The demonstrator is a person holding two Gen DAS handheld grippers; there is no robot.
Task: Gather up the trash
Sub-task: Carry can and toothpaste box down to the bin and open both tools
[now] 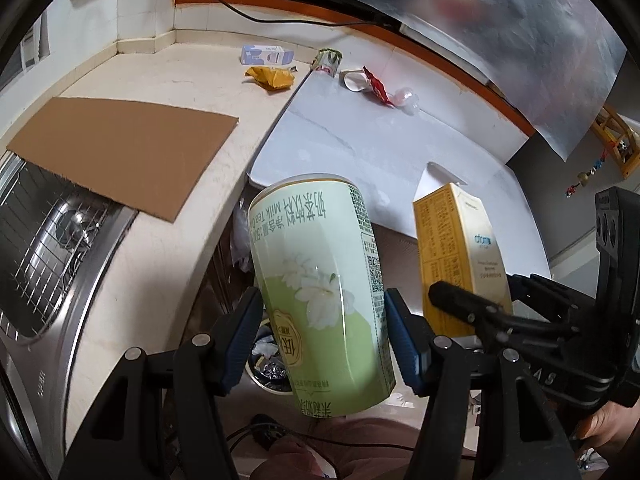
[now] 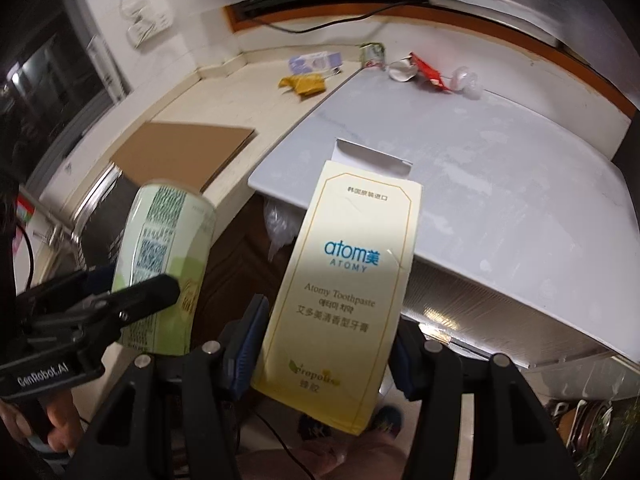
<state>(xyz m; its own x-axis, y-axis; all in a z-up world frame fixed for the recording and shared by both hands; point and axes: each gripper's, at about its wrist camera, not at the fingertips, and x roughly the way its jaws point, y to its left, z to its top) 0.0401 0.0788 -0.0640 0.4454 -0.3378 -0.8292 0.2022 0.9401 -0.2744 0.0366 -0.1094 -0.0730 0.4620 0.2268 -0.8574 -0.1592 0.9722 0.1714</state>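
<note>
A pale green milk tea can (image 1: 316,264) is held upside down in my left gripper (image 1: 320,312), whose blue pads press on both its sides. It hangs past the counter's front edge, over a small bin (image 1: 268,364) with crumpled scraps in it. Just to its right, a yellow Atomy toothpaste box (image 2: 352,264) with its top flap open is clamped in my right gripper (image 2: 332,328). The right wrist view has the can (image 2: 168,232) at the left, and the left wrist view has the box (image 1: 452,236) at the right. A hand (image 2: 52,416) grips the left gripper's handle.
At the back of the counter lie a blue-white carton (image 1: 266,55), a yellow wrapper (image 1: 272,76), a crushed green can (image 1: 328,62), a white cup (image 1: 354,80), a red wrapper (image 1: 378,88) and clear plastic (image 1: 408,98). Cardboard (image 1: 120,152) partly covers the sink (image 1: 52,232). A white board (image 1: 380,152) overhangs the counter.
</note>
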